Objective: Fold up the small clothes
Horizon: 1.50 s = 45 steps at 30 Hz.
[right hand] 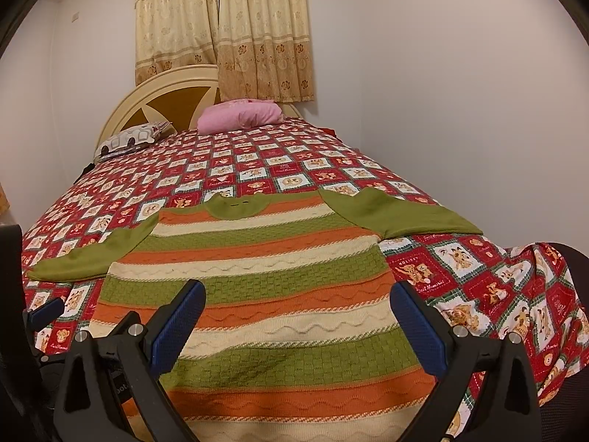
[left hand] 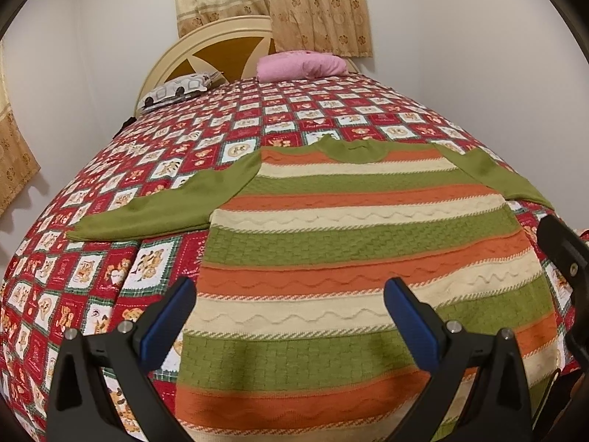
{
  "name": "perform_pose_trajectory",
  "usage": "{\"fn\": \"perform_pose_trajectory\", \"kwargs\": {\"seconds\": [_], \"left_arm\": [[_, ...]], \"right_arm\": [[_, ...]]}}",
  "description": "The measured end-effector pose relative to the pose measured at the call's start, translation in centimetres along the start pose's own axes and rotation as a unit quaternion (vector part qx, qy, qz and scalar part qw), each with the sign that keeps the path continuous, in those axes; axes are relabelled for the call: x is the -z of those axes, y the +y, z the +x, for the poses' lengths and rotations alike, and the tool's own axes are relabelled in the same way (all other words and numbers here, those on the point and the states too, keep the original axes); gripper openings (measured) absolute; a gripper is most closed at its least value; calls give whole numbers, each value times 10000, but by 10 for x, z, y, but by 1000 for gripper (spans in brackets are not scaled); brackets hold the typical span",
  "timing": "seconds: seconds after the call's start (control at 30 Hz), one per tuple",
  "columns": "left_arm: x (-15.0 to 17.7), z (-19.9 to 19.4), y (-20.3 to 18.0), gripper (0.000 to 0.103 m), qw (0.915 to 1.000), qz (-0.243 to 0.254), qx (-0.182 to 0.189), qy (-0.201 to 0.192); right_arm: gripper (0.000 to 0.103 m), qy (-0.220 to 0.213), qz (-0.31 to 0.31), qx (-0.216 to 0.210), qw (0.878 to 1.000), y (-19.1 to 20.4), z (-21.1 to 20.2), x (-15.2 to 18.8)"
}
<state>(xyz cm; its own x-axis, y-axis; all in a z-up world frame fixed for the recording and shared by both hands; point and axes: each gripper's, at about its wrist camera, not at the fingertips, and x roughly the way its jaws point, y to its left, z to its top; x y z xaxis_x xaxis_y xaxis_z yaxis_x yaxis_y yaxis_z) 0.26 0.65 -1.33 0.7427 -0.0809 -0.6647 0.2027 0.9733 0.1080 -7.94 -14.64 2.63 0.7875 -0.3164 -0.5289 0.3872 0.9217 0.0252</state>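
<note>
White walls and beige curtains (right hand: 224, 33) stand behind a bed (left hand: 92, 258) with a red checked teddy-bear quilt. At the headboard (right hand: 147, 99), a patterned pillow (left hand: 176, 92) lies left of a pink one (left hand: 302, 66). The striped sweater (left hand: 353, 243) lies flat on the quilt, collar toward the headboard, both green sleeves spread outward. My left gripper (left hand: 289, 316) hovers over its left hem area, jaws spread wide, pinching nothing. My right gripper (right hand: 298, 322) hovers over its lower right part, jaws likewise spread and empty.
</note>
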Motion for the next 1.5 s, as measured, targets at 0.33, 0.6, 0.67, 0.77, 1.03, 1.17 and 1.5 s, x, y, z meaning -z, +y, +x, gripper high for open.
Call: {"fn": "perform_pose_trajectory", "kwargs": {"seconds": [0.33, 0.6, 0.67, 0.77, 1.03, 1.17, 1.5], "left_arm": [[0, 1, 0, 103, 10000, -32, 32, 33], [1, 2, -2, 103, 10000, -38, 49, 46], [2, 2, -2, 103, 10000, -37, 42, 45], [1, 2, -2, 103, 10000, -34, 48, 48], [3, 4, -4, 103, 9999, -63, 99, 85], [3, 7, -6, 103, 9998, -75, 102, 129], [2, 18, -6, 103, 9997, -51, 76, 247]], "right_arm": [[101, 43, -34, -1, 10000, 3, 3, 1], [101, 104, -24, 31, 9999, 4, 6, 1], [101, 109, -14, 39, 9999, 3, 6, 1], [101, 96, 2, 40, 9999, 1, 6, 1], [101, 127, 1, 51, 9999, 0, 9, 1], [101, 154, 19, 85, 9998, -1, 13, 2], [101, 254, 72, 128, 9996, -7, 25, 2]]}}
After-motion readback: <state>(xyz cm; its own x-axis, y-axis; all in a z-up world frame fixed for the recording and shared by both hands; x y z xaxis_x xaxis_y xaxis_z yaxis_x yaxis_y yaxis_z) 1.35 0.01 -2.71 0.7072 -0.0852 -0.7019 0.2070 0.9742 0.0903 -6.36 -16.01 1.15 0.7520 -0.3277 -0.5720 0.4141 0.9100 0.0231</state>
